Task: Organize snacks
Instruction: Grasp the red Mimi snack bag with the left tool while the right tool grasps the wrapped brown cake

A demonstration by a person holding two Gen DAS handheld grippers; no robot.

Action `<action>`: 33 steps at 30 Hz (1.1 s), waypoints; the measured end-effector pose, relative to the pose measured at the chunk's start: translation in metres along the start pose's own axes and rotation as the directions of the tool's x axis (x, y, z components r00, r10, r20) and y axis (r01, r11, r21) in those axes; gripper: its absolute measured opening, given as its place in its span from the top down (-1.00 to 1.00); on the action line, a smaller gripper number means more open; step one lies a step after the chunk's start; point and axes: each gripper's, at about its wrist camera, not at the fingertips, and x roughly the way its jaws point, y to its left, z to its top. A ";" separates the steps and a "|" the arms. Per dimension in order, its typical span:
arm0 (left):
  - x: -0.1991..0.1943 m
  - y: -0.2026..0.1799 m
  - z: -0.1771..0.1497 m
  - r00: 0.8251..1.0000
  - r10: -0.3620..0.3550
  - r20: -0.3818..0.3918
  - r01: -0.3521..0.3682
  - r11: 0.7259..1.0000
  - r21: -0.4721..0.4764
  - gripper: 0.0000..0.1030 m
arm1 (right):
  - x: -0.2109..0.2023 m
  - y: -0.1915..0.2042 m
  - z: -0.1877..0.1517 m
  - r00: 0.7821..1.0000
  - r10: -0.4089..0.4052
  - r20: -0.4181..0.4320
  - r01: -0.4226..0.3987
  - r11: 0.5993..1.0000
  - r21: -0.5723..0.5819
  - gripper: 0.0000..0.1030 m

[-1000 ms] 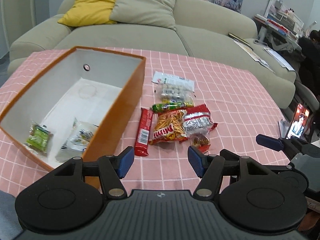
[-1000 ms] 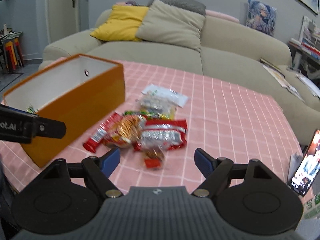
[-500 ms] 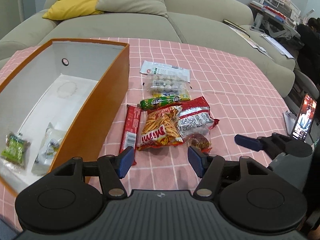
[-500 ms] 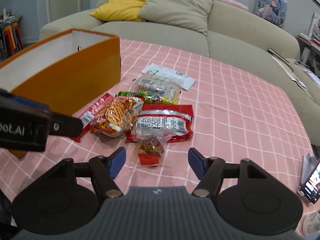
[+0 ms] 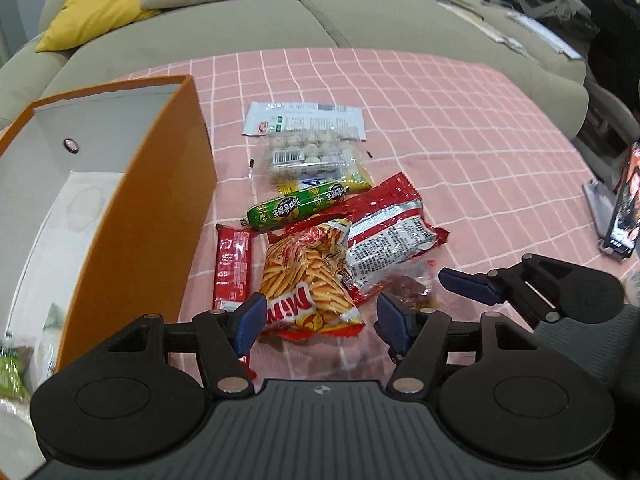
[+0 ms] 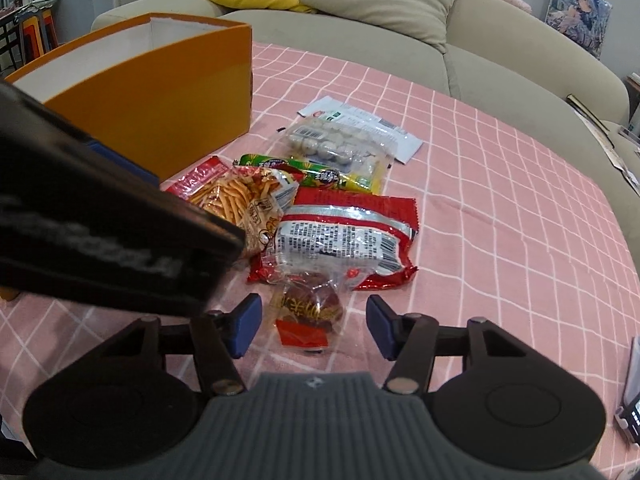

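A pile of snacks lies on the pink checked tablecloth (image 5: 460, 128): a fries bag (image 5: 308, 280), a red bar (image 5: 232, 264), a green sausage (image 5: 296, 206), a red-and-silver bag (image 5: 388, 236) and a clear meatball packet (image 5: 308, 156). My left gripper (image 5: 320, 320) hovers over the near end of the fries bag, its jaws opening and touching nothing. My right gripper (image 6: 313, 322) straddles a small brown-and-red packet (image 6: 306, 308). Its jaws are closing, with the pads still apart from the packet. The orange box (image 5: 160, 200) at the left holds a green packet (image 5: 10, 368) and a white one (image 5: 50, 340).
The orange box wall (image 6: 160, 120) stands close to the left of the pile. A beige sofa (image 5: 240, 24) with a yellow cushion (image 5: 96, 4) runs behind the table. A lit phone (image 5: 624, 204) stands propped at the table's right edge. A person (image 5: 616, 0) sits far right.
Both grippers have come down and forward toward the snack pile. The right jaws have narrowed around the small packet. The left gripper now hangs over the fries bag.
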 end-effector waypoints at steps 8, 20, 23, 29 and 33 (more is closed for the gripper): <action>0.029 -0.002 0.008 0.997 0.044 -0.066 -0.041 0.998 0.047 -0.44 | 0.008 -0.006 0.001 1.000 0.023 -0.010 -0.023 1.000 0.004 0.16; 0.043 -0.009 0.007 0.995 0.069 -0.069 -0.060 0.991 0.122 -0.08 | 0.007 -0.011 -0.001 0.999 0.042 -0.010 -0.042 0.999 0.025 0.29; 0.044 -0.011 0.006 0.995 0.076 -0.061 -0.068 0.989 0.134 0.01 | 0.007 -0.012 0.000 0.999 0.045 -0.016 -0.045 0.999 0.021 0.31; 0.035 -0.009 0.004 0.996 0.061 -0.058 -0.054 0.992 0.113 0.17 | 0.005 -0.010 0.002 0.998 0.051 -0.041 -0.051 0.999 0.009 0.34; 0.026 -0.008 -0.001 0.997 0.057 -0.058 -0.051 0.994 0.101 0.20 | 0.002 -0.008 0.002 0.996 0.058 -0.068 -0.058 0.998 -0.007 0.34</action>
